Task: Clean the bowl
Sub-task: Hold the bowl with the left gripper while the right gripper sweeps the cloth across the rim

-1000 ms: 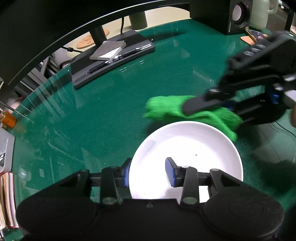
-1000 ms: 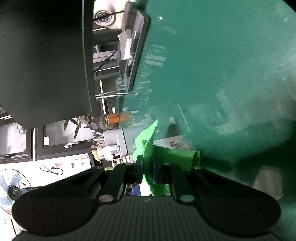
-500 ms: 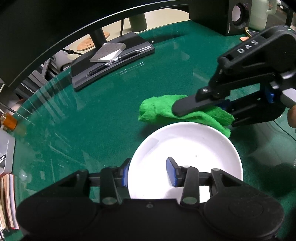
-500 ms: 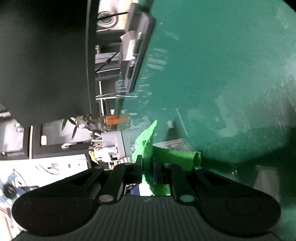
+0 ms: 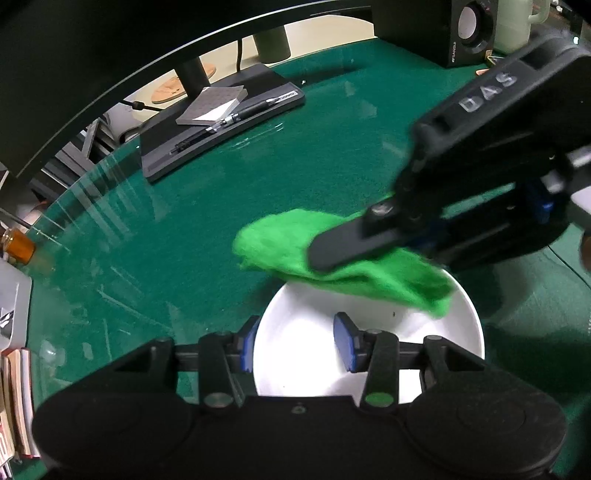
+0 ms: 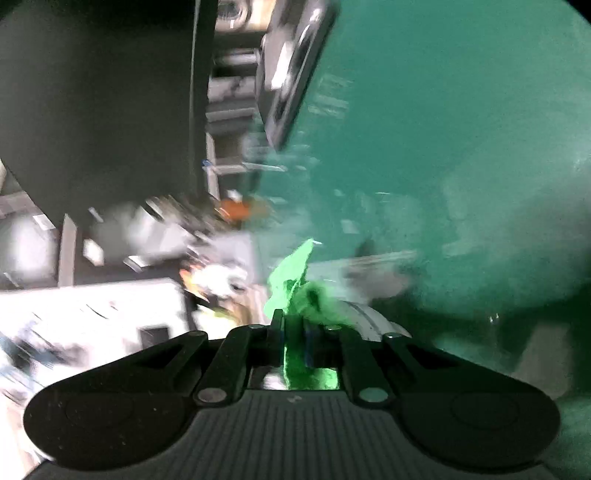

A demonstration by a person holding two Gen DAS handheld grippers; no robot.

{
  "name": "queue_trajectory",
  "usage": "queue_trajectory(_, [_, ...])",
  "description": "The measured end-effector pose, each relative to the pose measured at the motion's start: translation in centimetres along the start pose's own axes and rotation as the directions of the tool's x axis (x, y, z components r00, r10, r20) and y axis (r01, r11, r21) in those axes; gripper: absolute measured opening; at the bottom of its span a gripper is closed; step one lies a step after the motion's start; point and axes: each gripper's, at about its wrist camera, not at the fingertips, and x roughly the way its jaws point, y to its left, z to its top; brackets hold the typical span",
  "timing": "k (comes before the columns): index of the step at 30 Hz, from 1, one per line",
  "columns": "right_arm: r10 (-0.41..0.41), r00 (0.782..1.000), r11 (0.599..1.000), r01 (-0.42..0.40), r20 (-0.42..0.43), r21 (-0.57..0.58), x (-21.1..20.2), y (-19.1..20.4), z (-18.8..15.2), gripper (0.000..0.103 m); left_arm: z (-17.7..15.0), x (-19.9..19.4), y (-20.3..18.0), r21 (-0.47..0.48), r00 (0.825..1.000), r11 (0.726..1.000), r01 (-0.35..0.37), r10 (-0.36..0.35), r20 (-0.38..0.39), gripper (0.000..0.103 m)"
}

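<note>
A white bowl (image 5: 424,332) sits on the green desk mat (image 5: 166,240), low in the left wrist view. My left gripper (image 5: 295,345) is open astride its left rim, one blue pad (image 5: 246,349) outside and the other inside, with a wide gap between them. My right gripper (image 5: 325,266) comes in from the right, its jaws closing on a bright green cloth (image 5: 280,243) pinched between them. The cloth hangs over the bowl's far rim and trails onto the mat. The blurred right wrist view shows the cloth (image 6: 291,273) sticking out past the right gripper (image 6: 293,321).
A black monitor stand (image 5: 221,122) carrying a grey notepad and a pen lies at the back. A speaker (image 5: 461,33) and a pale mug (image 5: 513,22) stand at the back right. An amber bottle (image 5: 18,247) and books (image 5: 14,398) are at the left edge.
The right gripper has carried the green cloth off the mat behind the bowl, up and nearer, so it now overhangs the bowl's far rim. The left gripper has stayed put.
</note>
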Motion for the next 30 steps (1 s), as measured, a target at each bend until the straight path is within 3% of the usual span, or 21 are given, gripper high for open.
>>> queue_trajectory(3, [0.045,0.997,0.999,-0.047,0.059,0.027,-1.0,0.0,-0.1,0.008,0.0,0.0,0.0,-0.002,1.0,1.0,-0.004,0.004,0.002,0.042])
queue_trajectory(7, [0.007,0.991,0.999,-0.013,0.134,0.047,-3.0,-1.0,1.3,0.008,-0.1,0.0,-0.1,-0.004,1.0,1.0,-0.009,0.009,0.005,0.042])
queue_trajectory(12, [-0.017,0.997,0.997,0.011,0.077,0.075,-2.6,-2.3,0.7,0.008,0.0,0.0,0.0,-0.007,1.0,1.0,-0.005,0.005,0.001,0.042])
queue_trajectory(19, [-0.047,0.999,0.993,0.046,0.011,0.111,-5.2,-4.5,-0.3,0.01,0.1,0.0,-0.1,-0.008,1.0,1.0,-0.006,0.006,-0.006,0.042])
queue_trajectory(22, [-0.048,0.998,0.985,0.042,0.027,0.166,-4.3,-5.5,-0.2,0.01,0.2,0.0,-0.1,-0.008,1.0,1.0,-0.007,0.007,-0.009,0.042])
queue_trajectory(27, [-0.027,0.999,0.993,0.025,0.022,0.115,-0.8,-3.6,0.9,0.012,0.2,0.0,-0.1,-0.005,1.0,1.0,-0.007,0.007,-0.014,0.042])
queue_trajectory(30, [-0.017,1.0,0.991,0.015,0.012,0.134,-1.3,-4.0,0.8,0.012,0.2,0.0,-0.2,0.001,1.0,1.0,-0.006,0.006,-0.018,0.043])
